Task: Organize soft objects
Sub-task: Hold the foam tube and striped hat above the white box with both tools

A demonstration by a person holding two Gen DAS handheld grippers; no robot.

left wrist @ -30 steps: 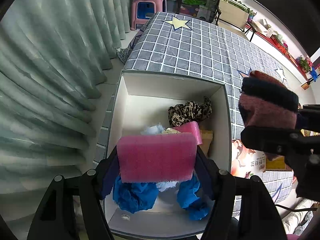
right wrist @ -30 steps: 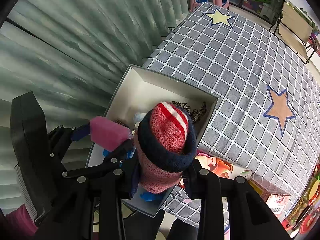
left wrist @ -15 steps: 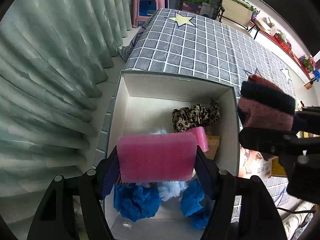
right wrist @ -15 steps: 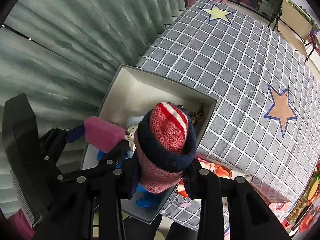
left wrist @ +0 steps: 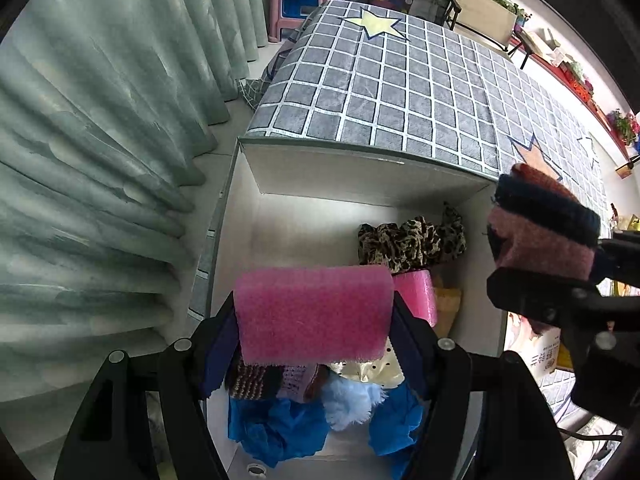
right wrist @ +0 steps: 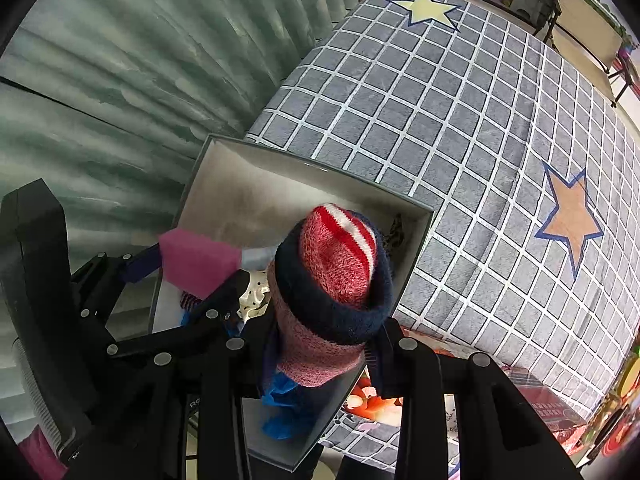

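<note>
Showing coarse pink sponge (left wrist: 314,314)

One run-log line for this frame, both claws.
left claw: shut on pink sponge | right claw: shut on knit sock | both above open box | release pending

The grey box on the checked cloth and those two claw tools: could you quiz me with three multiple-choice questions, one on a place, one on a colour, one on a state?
1. Where does the leopard-print scrunchie lie?
A. inside the box
B. on the pink stool
C. on the floor

2. What colour is the sponge?
A. yellow
B. pink
C. white

3. The right gripper is
A. empty
B. clamped on the knitted sock
C. holding a cup

Key: 1 A, it rests against the box's far right wall; 2 B, bright pink between the left gripper jaws; 3 B, the sock sits squeezed between its jaws.
</note>
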